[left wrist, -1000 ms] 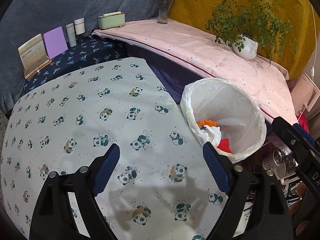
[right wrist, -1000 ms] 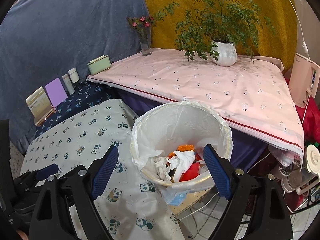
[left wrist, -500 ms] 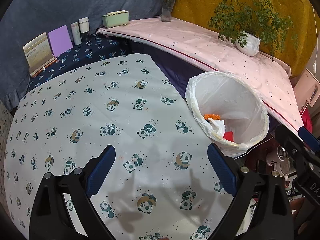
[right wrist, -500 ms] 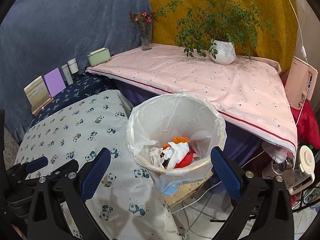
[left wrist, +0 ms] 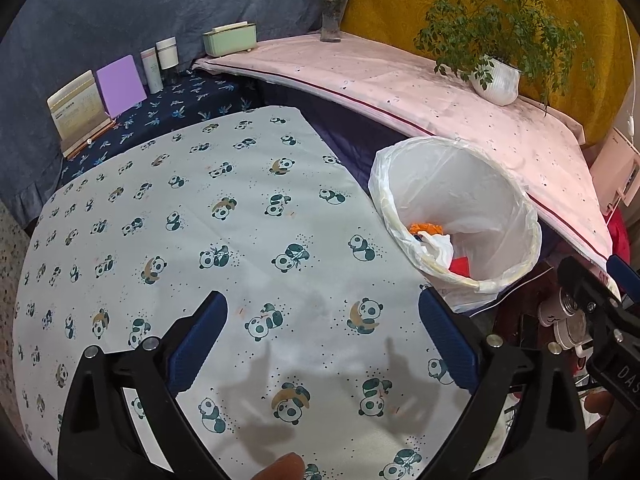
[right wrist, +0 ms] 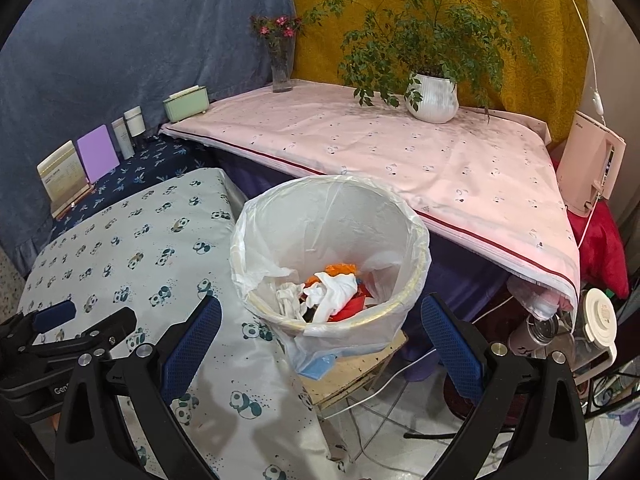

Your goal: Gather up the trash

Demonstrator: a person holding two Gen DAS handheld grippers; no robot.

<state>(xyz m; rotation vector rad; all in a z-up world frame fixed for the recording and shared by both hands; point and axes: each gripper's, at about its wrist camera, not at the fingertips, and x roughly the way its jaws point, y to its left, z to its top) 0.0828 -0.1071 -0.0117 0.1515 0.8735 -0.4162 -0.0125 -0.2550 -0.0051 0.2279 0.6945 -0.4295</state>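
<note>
A bin with a white plastic liner (right wrist: 256, 248) stands beside the panda-print table (right wrist: 132, 256); it also shows in the left wrist view (left wrist: 516, 240). Crumpled white, orange and red trash (right wrist: 332, 292) lies inside it. My right gripper (right wrist: 320, 340) is open and empty, above the bin's near rim. My left gripper (left wrist: 322, 340) is open and empty, above the panda-print tablecloth (left wrist: 200, 208), left of the bin. The left gripper shows in the right wrist view (right wrist: 76, 324) at the lower left.
A pink-covered table (right wrist: 400, 152) behind the bin holds a potted plant (right wrist: 434, 96), a flower vase (right wrist: 282, 68) and a green box (right wrist: 186, 102). Books (left wrist: 100, 96) and bottles (left wrist: 160, 60) stand at the back left. Cables and bottles (right wrist: 536, 332) lie on the floor at right.
Both grippers have drawn back and up from the table and bin, so more of the scene shows. Both stay open and empty.
</note>
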